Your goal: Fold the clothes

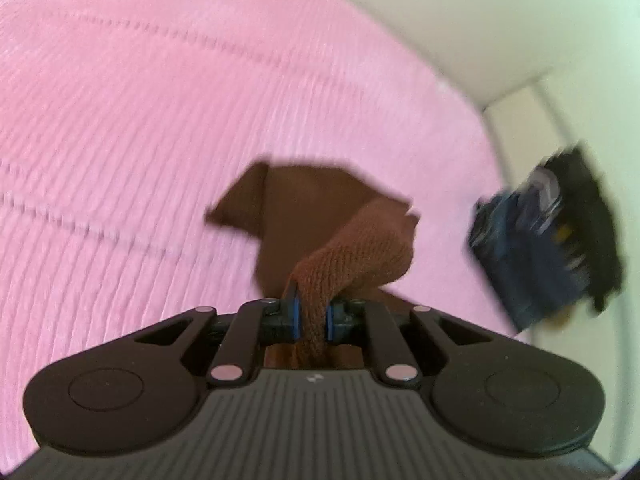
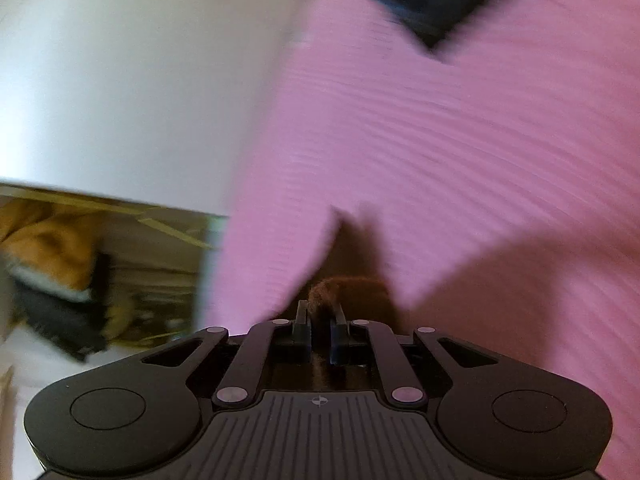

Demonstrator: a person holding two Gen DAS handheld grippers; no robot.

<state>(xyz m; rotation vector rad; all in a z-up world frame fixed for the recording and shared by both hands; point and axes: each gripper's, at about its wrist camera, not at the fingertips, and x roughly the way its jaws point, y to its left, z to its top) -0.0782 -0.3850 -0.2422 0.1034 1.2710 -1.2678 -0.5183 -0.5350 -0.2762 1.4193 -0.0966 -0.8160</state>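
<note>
A brown knit garment (image 1: 312, 220) hangs above a pink ribbed bedcover (image 1: 140, 120). My left gripper (image 1: 312, 316) is shut on a bunched strip of its fabric, which runs up between the blue pads. In the right wrist view, my right gripper (image 2: 319, 320) is shut on another bunch of the brown garment (image 2: 340, 284), whose dark cloth drops away below the jaws. Both views are blurred. Most of the garment is hidden behind the grippers.
The pink bedcover (image 2: 460, 140) fills most of both views. A dark blue and black pile of clothes (image 1: 548, 240) lies at the bed's right edge by a white wall (image 1: 480, 20). A white panel (image 2: 140, 80) and an orange and black heap (image 2: 52, 264) lie left of the right gripper.
</note>
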